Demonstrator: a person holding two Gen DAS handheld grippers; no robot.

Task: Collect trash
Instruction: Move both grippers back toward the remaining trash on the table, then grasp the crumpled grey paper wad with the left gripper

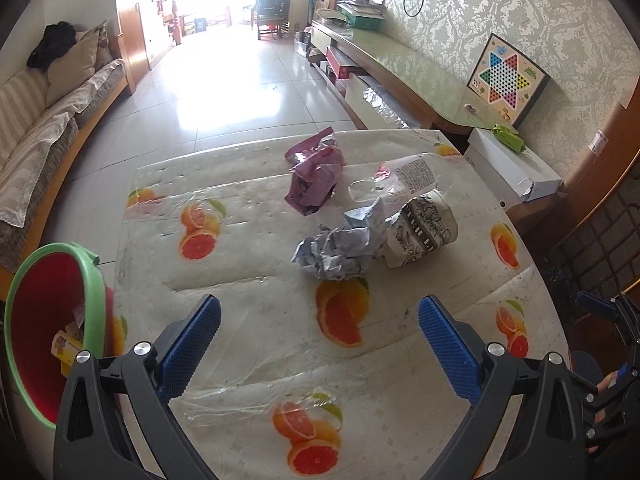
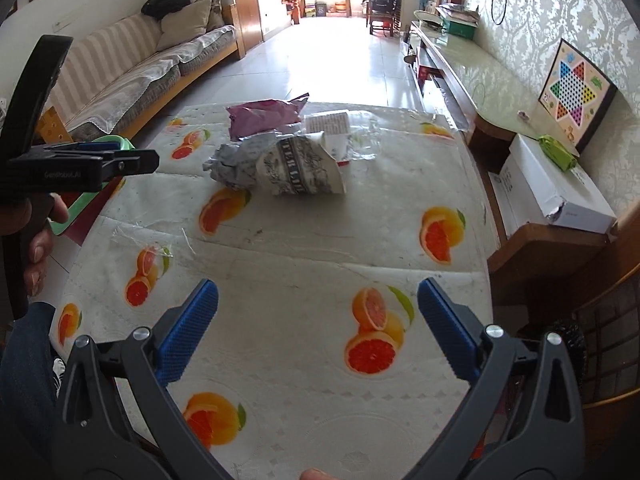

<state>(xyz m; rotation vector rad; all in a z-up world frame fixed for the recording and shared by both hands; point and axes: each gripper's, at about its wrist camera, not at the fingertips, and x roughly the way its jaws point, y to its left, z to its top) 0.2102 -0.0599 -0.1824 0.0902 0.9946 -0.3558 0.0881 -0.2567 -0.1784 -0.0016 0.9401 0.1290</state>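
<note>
Trash (image 1: 340, 252) lies heaped toward the bench's (image 1: 248, 320) far edge; both grippers, left (image 1: 320, 344) and right (image 2: 318, 332), hover with jaws released, empty.

Surface: table (image 1: 248, 280), fruit-print cover.
Lying on it: purple wrapper (image 1: 314, 178), crumpled paper (image 1: 336, 250), printed bag (image 1: 424, 230), clear plastic (image 1: 404, 178).

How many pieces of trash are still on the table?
4 that I can see, bunched at the far middle: a purple wrapper farthest back, a clear plastic wrapper beside it, a crumpled grey paper nearest, and a black-and-white printed bag touching it. Smaller bits could hide underneath.
</note>
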